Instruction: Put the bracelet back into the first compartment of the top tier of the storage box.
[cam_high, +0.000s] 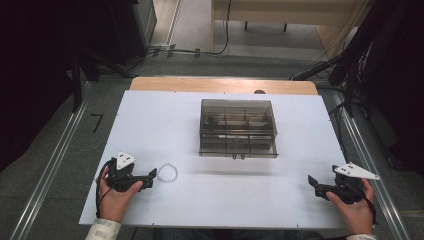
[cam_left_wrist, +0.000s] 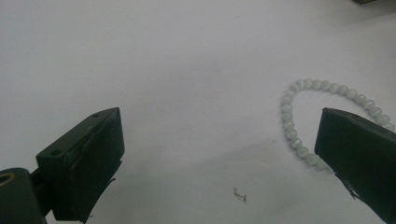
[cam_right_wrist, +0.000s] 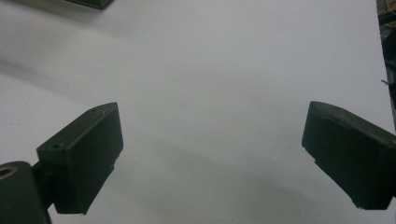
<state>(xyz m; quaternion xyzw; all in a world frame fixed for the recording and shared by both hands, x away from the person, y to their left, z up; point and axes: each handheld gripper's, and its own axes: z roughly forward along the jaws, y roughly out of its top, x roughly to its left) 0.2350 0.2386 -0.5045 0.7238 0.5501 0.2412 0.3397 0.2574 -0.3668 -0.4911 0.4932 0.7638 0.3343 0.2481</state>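
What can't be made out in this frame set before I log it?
- Bead bracelet: left gripper view, its near side is hidden behind the left gripper's jaw.
- Smoky compartment box: high view, contents too dim and small to tell; both gripper views cut it off at the top edge.
- Small dark speck: left gripper view, too tiny to identify.

You were in a lab: white test table (cam_high: 150, 115), metal floor rails (cam_high: 55, 165), cables (cam_high: 200, 50), dark equipment racks (cam_high: 135, 25).

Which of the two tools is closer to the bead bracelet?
The left tool. Its open jaws point at the bead bracelet lying just beyond them, while the right tool sits at the table's far right side.
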